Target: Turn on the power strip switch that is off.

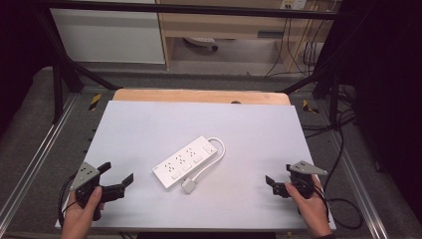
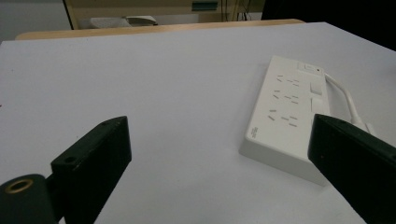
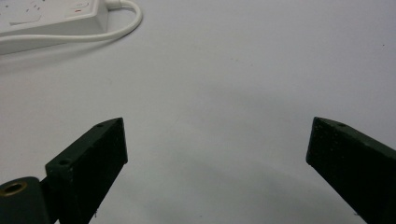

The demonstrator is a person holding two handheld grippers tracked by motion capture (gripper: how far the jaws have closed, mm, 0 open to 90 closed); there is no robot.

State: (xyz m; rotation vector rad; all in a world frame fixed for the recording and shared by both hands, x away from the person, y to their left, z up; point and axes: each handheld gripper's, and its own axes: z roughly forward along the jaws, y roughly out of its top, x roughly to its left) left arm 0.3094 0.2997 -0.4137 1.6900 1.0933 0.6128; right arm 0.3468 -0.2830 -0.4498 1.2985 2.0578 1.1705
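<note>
White power strip [image 1: 185, 161] lies flat, diagonal, mid-table, sockets up, nearer the front edge than the back; its white cord [image 1: 215, 155] loops from the far end to a plug [image 1: 189, 185] alongside.

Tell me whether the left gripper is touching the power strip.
Apart. The high view shows bare table between the left gripper and the power strip; the left gripper view shows its open jaws short of the strip's near end.
</note>
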